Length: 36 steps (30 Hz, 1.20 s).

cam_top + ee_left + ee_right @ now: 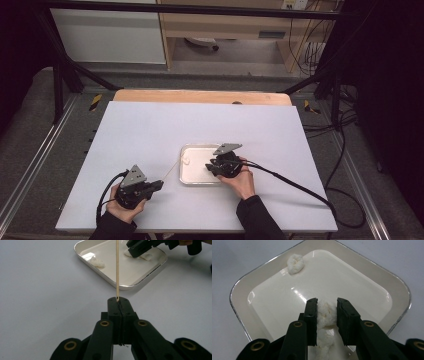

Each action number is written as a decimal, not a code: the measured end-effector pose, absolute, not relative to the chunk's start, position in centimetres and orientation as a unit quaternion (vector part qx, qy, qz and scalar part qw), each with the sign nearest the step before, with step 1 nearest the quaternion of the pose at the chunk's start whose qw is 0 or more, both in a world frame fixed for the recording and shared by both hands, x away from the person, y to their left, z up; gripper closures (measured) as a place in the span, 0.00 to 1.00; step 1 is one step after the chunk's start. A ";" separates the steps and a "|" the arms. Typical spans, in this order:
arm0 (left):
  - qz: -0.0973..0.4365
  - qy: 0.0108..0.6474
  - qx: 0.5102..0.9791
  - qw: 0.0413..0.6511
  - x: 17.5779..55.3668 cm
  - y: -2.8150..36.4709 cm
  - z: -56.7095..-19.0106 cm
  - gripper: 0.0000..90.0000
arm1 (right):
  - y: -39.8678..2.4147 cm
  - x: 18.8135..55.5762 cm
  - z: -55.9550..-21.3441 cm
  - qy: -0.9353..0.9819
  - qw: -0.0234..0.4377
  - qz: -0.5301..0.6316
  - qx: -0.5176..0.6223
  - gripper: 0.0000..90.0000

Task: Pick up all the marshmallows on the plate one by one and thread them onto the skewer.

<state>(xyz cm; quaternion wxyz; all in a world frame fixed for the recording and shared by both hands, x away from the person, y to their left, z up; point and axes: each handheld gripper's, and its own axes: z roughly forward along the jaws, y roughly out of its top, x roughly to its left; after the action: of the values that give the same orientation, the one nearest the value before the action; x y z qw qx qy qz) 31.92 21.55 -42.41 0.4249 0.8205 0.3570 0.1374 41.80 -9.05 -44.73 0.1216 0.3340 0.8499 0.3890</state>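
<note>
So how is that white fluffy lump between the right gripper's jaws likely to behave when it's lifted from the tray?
The white lump looks like soft cotton, so it would probably squash between the right gripper pads rather than resist. It seems very light and unlikely to slip or roll. Loose fibres might cling or stretch as it leaves the tray.

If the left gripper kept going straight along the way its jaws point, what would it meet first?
Probably the near rim of the white tray: the left gripper, shut on the wooden skewer, points at it over bare table. The skewer's tip would arrive first; depth is unclear.
</note>
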 end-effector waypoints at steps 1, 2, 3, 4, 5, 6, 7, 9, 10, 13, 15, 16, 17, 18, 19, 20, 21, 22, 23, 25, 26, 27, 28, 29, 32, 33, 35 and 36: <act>0.138 0.357 0.820 0.426 31.9 21.5 -42.4 0.99 | -9.1 41.8 -44.5 0.848 0.120 0.394 0.334 0.79; 0.138 0.357 0.820 0.427 31.9 21.5 -42.4 0.99 | -9.4 41.7 -43.9 0.844 0.119 0.405 0.332 0.80; 0.138 0.356 0.820 0.427 31.9 21.5 -42.4 0.99 | -9.4 41.7 -43.9 0.844 0.119 0.405 0.332 0.80; 0.138 0.355 0.819 0.428 31.8 21.5 -42.3 0.99 | -9.5 41.6 -43.6 0.842 0.120 0.411 0.328 0.80; 0.137 0.355 0.819 0.430 31.8 21.5 -42.3 0.99 | -9.7 41.5 -43.2 0.839 0.117 0.418 0.328 0.80; 0.137 0.354 0.819 0.431 31.8 21.5 -42.3 0.99 | -9.9 41.4 -42.8 0.837 0.117 0.424 0.326 0.80; 0.137 0.354 0.818 0.432 31.8 21.4 -42.3 0.99 | -10.1 41.3 -42.4 0.833 0.115 0.431 0.326 0.80; 0.138 0.352 0.818 0.434 31.7 21.3 -42.3 0.99 | -10.7 40.8 -41.2 0.826 0.110 0.450 0.322 0.80; 0.137 0.351 0.818 0.435 31.7 21.2 -42.3 0.99 | -10.7 40.8 -41.2 0.826 0.110 0.450 0.322 0.80; 0.138 0.348 0.816 0.440 31.6 21.0 -42.2 0.99 | -11.5 40.3 -40.1 0.814 0.106 0.473 0.320 0.80; 0.138 0.345 0.816 0.442 31.6 20.9 -42.2 0.99 | -12.1 40.0 -39.5 0.807 0.101 0.486 0.320 0.80; 0.138 0.344 0.816 0.444 31.5 20.8 -42.2 0.99 | -12.4 39.8 -39.3 0.803 0.101 0.491 0.321 0.80; 0.137 0.343 0.816 0.445 31.5 20.7 -42.2 0.99 | -12.7 39.7 -39.1 0.801 0.099 0.496 0.321 0.80; 0.137 0.343 0.815 0.446 31.6 20.7 -42.2 0.99 | -13.0 39.6 -38.8 0.799 0.099 0.499 0.321 0.81; 0.136 0.341 0.816 0.447 31.6 20.6 -42.2 0.99 | -13.3 39.5 -38.7 0.796 0.099 0.503 0.321 0.81; 0.137 0.340 0.816 0.447 31.6 20.5 -42.2 0.99 | -13.5 39.4 -38.5 0.794 0.096 0.507 0.321 0.81; 0.137 0.339 0.816 0.448 31.6 20.3 -42.1 0.99 | -13.7 39.3 -38.3 0.792 0.095 0.512 0.319 0.81; 0.137 0.337 0.815 0.451 31.6 20.2 -42.1 0.99 | -13.9 39.2 -38.1 0.789 0.093 0.516 0.321 0.81; 0.137 0.335 0.815 0.453 31.6 20.1 -42.1 0.99 | -14.0 39.1 -37.9 0.787 0.092 0.520 0.320 0.81; 0.138 0.331 0.814 0.456 31.5 19.8 -42.1 0.99 | -14.2 38.9 -37.6 0.783 0.090 0.527 0.318 0.81; 0.139 0.329 0.814 0.458 31.4 19.7 -42.0 0.99 | -14.2 38.9 -37.5 0.779 0.088 0.532 0.318 0.81; 0.140 0.325 0.815 0.459 31.4 19.6 -42.0 0.99 | -14.3 38.8 -37.3 0.775 0.084 0.539 0.318 0.82; 0.140 0.324 0.814 0.461 31.4 19.5 -42.0 0.99 | -14.3 38.8 -37.2 0.772 0.079 0.546 0.317 0.82; 0.140 0.322 0.814 0.462 31.3 19.4 -42.0 0.99 | -14.3 38.8 -37.1 0.767 0.074 0.552 0.318 0.82; 0.139 0.317 0.813 0.469 31.2 19.1 -41.9 0.99 | -14.3 38.7 -36.8 0.757 0.063 0.568 0.318 0.82; 0.140 0.315 0.812 0.472 31.2 19.0 -41.9 0.99 | -14.2 38.7 -36.6 0.748 0.052 0.580 0.318 0.82; 0.140 0.311 0.813 0.473 31.1 18.7 -41.9 0.99 | -14.1 38.8 -36.5 0.745 0.048 0.585 0.316 0.82; 0.141 0.309 0.813 0.473 31.1 18.6 -41.9 0.99 | -14.0 38.8 -36.4 0.741 0.043 0.590 0.317 0.82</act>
<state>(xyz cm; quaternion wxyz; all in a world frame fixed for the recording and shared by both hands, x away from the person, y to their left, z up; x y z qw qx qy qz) 31.11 18.63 -41.87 0.4731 0.8130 0.3091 0.1406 38.78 -14.01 -36.43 0.0429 0.3169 0.7414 0.5900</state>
